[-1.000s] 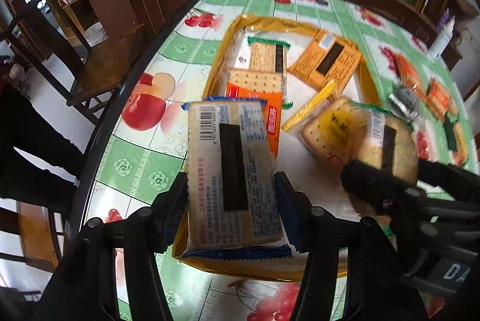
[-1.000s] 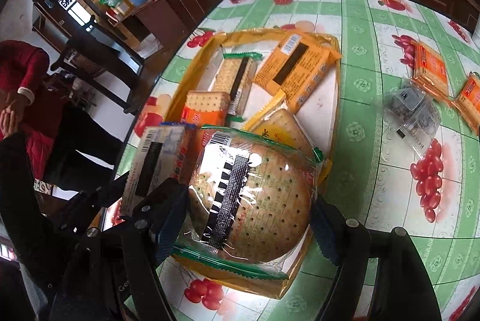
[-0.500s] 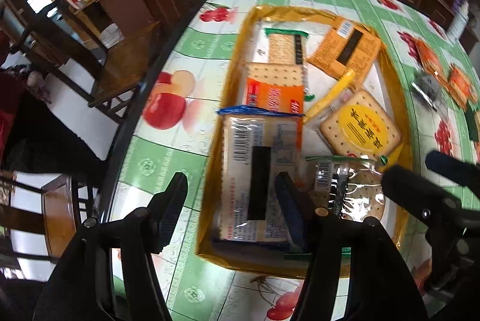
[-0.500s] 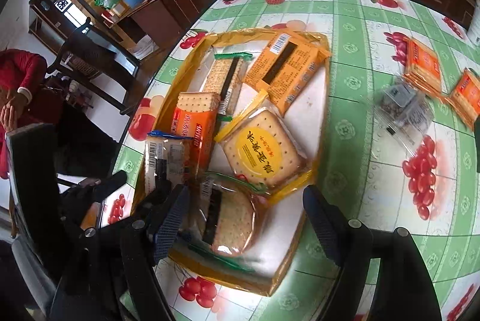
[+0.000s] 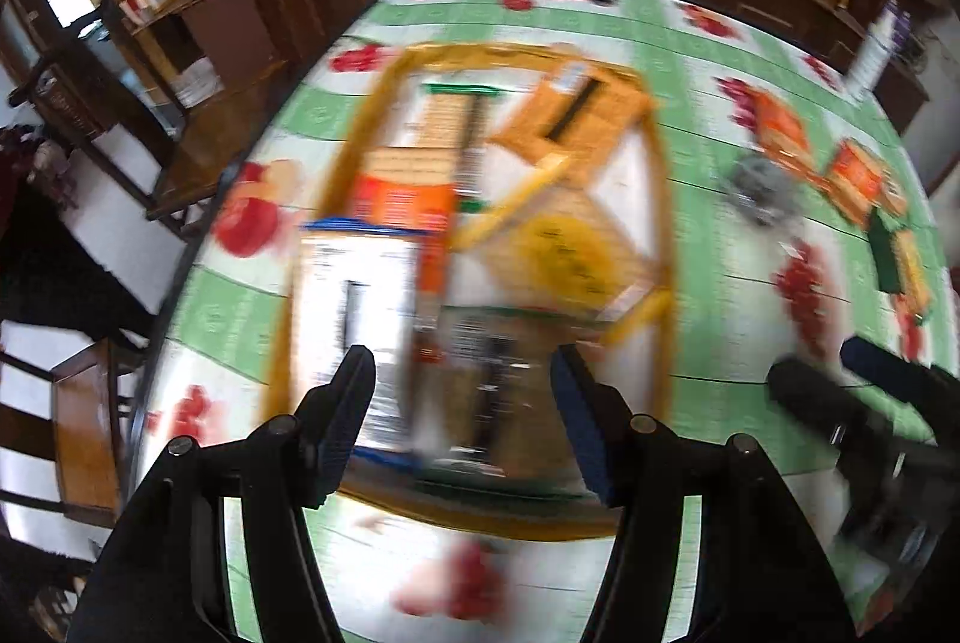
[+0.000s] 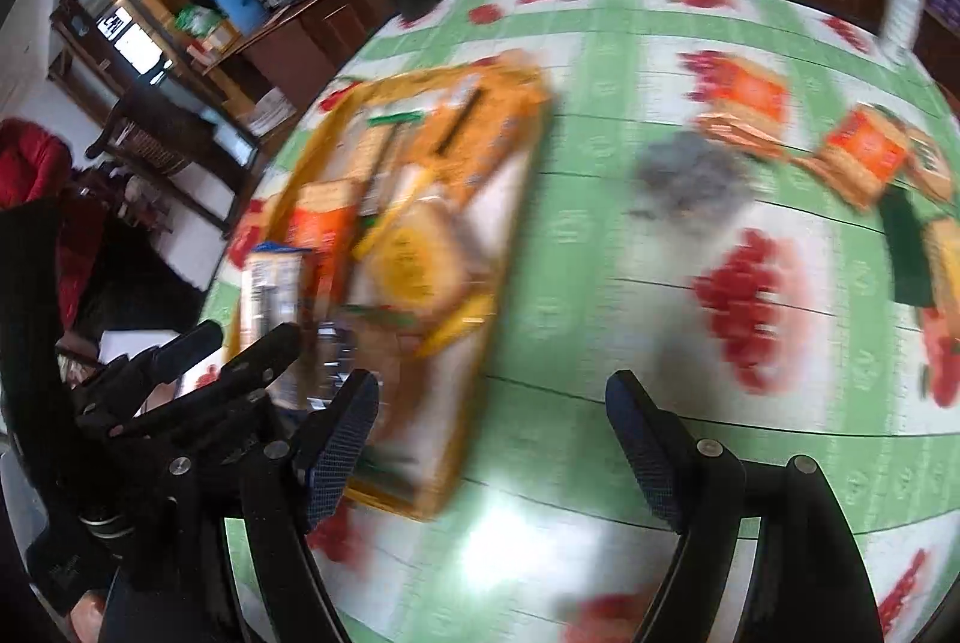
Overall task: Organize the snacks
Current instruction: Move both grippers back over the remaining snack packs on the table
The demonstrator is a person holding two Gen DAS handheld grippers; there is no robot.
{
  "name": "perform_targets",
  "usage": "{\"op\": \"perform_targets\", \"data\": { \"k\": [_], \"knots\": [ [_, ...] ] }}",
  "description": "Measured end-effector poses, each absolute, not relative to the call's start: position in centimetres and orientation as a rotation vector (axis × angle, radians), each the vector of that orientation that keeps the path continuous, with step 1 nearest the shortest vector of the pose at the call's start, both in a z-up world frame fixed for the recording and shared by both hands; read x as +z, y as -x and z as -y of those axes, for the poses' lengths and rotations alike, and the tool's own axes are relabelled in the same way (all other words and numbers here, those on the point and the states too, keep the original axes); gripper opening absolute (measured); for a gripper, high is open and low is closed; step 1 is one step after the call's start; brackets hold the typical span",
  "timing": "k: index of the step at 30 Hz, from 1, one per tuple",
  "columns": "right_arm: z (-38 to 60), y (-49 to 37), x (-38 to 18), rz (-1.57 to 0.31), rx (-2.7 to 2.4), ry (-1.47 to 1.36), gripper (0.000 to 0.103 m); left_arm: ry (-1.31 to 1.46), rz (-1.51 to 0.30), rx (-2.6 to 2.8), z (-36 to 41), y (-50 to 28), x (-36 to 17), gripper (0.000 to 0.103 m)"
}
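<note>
Both packets now released into the yellow tray: blue-edged packet and round crackers lying inside. Left gripper and right gripper jaws wide, empty, swinging toward loose snacks on desk.

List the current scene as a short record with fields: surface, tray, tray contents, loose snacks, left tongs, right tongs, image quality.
surface: table with green-and-white fruit-print cloth
tray: yellow-rimmed tray on the table
tray contents: several cracker packets, among them a blue-edged packet and a yellow-labelled packet
loose snacks: orange packets and a grey packet on the cloth, outside the tray
left tongs: open, holding nothing, above the tray's near end
right tongs: open, holding nothing, over the cloth beside the tray
image quality: both views motion-blurred; labels unreadable
</note>
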State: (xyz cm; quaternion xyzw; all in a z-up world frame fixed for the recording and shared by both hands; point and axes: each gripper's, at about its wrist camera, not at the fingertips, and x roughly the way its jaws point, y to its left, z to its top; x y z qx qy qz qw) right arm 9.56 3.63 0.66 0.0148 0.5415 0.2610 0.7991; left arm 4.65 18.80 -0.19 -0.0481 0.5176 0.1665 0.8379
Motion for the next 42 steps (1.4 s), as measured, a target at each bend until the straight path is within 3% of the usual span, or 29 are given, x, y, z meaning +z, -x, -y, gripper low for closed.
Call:
{"op": "perform_targets", "data": {
  "k": [14,28,29,33,37,42],
  "knots": [
    [20.6,-18.9,0.3,-1.083,0.168,-0.140,0.087,0.101,-1.141,0.242,-9.4,-9.4,-0.2,0.060],
    [23.5,-23.8,-4.2,-1.217,0.203,-0.109,0.086,0.161,-1.139,0.294,-9.3,-13.2,1.0,0.060],
    [23.3,-23.9,-4.4,-1.221,0.187,-0.077,0.084,0.167,-1.135,0.296,-9.4,-13.7,1.4,0.060],
    [23.0,-24.5,-5.5,-1.273,0.144,-0.011,0.056,0.176,-1.105,0.278,-9.4,-15.8,2.9,0.060],
    [23.3,-23.8,-5.5,-1.282,0.158,0.014,0.053,0.134,-1.079,0.220,-8.6,-18.8,3.7,0.060],
    [24.0,-22.6,-5.7,-1.287,0.192,0.031,0.053,0.096,-1.178,0.156,-7.1,-22.0,1.1,0.060]
  ]
}}
